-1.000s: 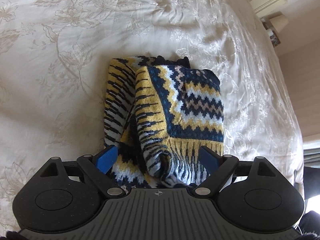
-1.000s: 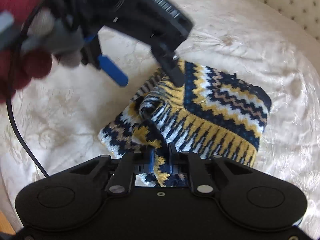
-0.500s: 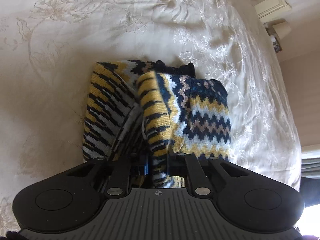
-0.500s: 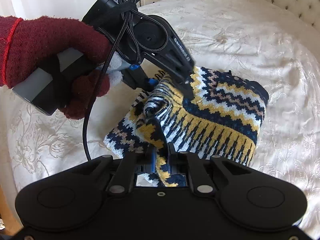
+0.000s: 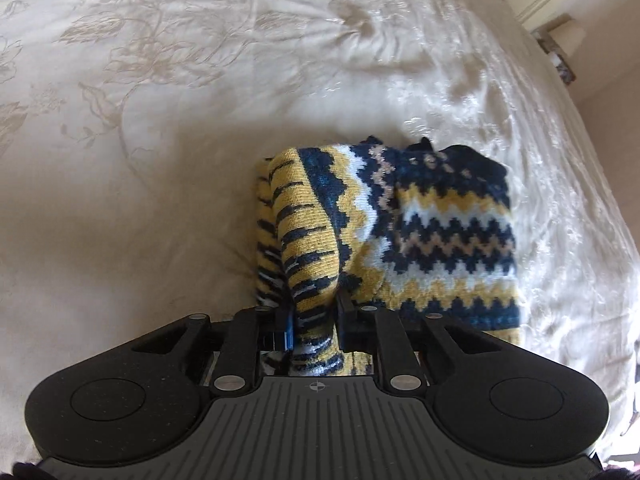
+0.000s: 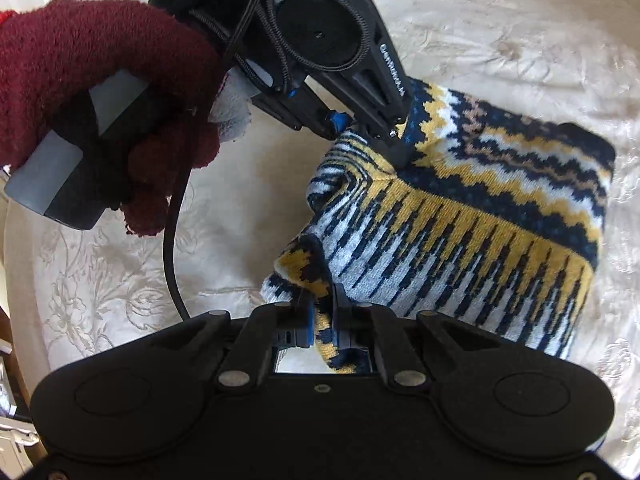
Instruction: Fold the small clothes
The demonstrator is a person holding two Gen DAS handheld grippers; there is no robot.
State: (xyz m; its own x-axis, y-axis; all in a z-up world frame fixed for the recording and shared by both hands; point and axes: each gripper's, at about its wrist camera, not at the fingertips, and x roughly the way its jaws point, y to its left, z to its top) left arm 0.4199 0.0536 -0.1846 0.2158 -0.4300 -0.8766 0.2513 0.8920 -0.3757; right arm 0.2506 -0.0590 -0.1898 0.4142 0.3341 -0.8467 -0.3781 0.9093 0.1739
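- Two black two-finger grippers are at work, and both have a pinch of the same thing: one knitted sweater in yellow, navy and white zigzag bands (image 5: 420, 232), lying partly folded on the cream embroidered bedspread (image 5: 160, 120), right of centre in the left wrist view.
- My left gripper (image 5: 316, 320), at the bottom centre of its own frame, has a raised ridge of striped knit between its jaws; the jaws are easing apart a little, yet the pads still press the fabric from both sides. In the right wrist view it comes in from the upper left, held by a hand in a dark red fleecy glove (image 6: 100, 92).
- My right gripper (image 6: 324, 320) is nearly closed on a thin corner of the hem at the lower centre of its frame.
- I judge the two grips sit along one edge so that the flap can be carried over as a single straight fold, without sagging in the middle.
- Count: one sweater, two grippers, one gloved hand in view, one black cable (image 6: 174, 240) hanging below it.
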